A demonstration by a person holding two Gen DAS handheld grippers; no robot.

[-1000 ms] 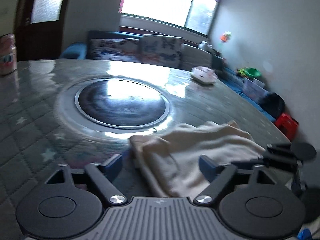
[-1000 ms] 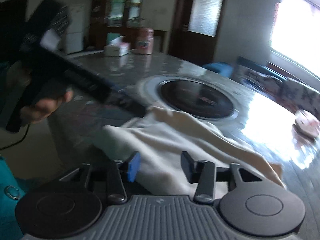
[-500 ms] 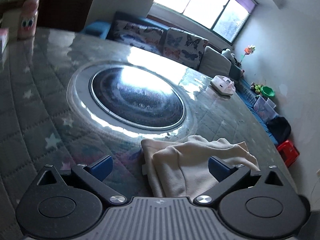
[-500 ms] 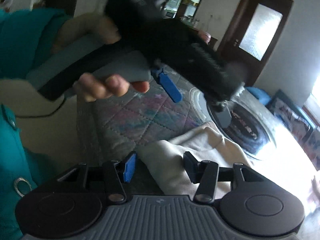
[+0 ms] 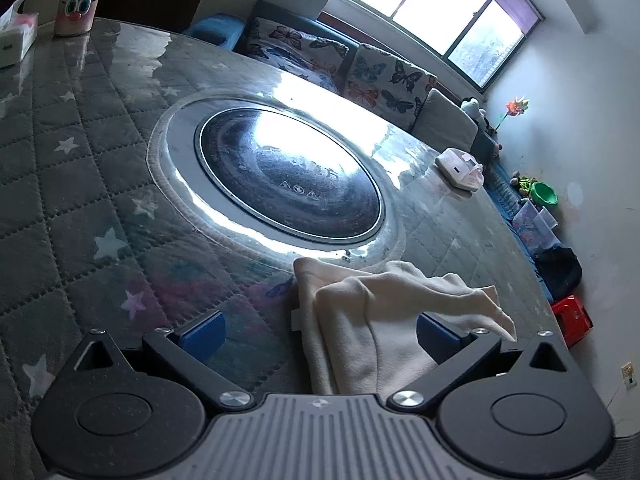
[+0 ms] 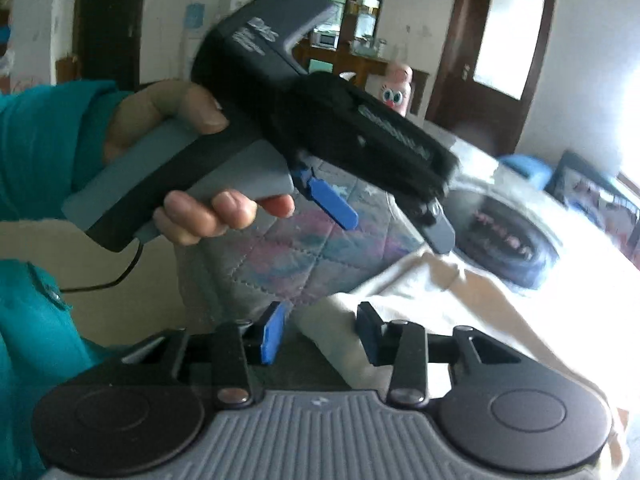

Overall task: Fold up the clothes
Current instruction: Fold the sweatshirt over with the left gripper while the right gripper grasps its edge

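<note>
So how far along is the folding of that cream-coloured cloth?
Partly done, it seems: the cream garment lies bunched with a layer doubled over itself on the quilted table, not yet a neat flat stack. The left gripper is wide open above it, holding nothing. The right gripper is closing around a cloth edge, not yet pinching. Smoothing and more folds probably remain.

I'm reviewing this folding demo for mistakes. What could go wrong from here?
1. The right gripper is closing over only the edge of the cream garment, so it might pinch one layer or slip off.
2. The left gripper, wide open, holds nothing, so the bunched cloth could drag unevenly.
</note>
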